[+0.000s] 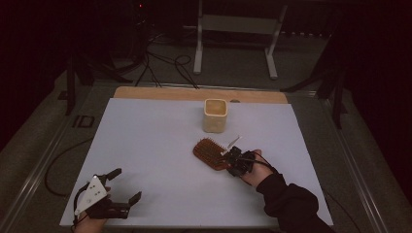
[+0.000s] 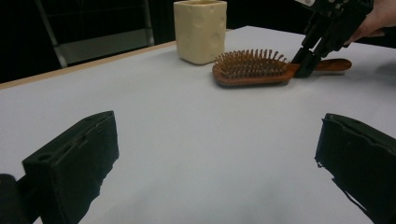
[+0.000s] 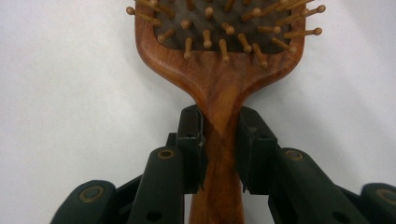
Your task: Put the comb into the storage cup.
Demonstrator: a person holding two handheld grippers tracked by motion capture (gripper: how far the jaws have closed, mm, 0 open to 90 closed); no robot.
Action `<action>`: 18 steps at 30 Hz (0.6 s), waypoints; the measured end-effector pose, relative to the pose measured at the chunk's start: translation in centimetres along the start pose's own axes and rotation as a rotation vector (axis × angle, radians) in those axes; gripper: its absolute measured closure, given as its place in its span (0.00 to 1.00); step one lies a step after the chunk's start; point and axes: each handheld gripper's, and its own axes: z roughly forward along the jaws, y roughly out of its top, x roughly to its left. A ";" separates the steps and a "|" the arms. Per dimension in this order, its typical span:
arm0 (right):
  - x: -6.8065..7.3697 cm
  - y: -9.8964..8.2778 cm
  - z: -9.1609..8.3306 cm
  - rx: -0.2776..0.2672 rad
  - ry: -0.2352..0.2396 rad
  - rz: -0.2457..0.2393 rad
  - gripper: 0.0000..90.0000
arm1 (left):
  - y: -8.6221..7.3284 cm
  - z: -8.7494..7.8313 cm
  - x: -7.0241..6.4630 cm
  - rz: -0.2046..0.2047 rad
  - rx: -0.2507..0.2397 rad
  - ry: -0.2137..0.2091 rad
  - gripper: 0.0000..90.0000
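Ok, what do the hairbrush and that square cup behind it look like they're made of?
Hairbrush: reddish-brown wood, visible grain and a slight sheen; its pins look wooden too, with rounded tips, set in a dark pad. Cup: cream, matte, with shallow round dimples; ceramic or moulded plastic, hard to tell.

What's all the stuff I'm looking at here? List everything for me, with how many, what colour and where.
hairbrush: one, reddish-brown wood with pale pins, lying pins-up right of the table's middle, handle toward the person
cup: one, cream, squarish, upright on the table beyond the hairbrush and apart from it
table cover: one, white, over most of the tabletop
tabletop edge: one strip, light wood, along the far side
metal stand: one, grey, on the floor beyond the table
cables: several, black, on the floor beyond the table
left claw: one, black, jaws wide apart with nothing between them, near-left corner
right claw: one, black, jaws closed on the hairbrush handle
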 end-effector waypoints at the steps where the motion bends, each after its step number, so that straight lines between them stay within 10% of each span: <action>1: 0.0 0.0 -0.1 -0.011 0.003 0.005 0.82 | 0.0 0.0 0.0 0.001 0.002 0.001 0.00; 18: 1.0 -0.3 -2.2 -0.128 0.002 -0.010 0.82 | 0.2 0.1 -0.1 -0.006 0.008 0.002 0.00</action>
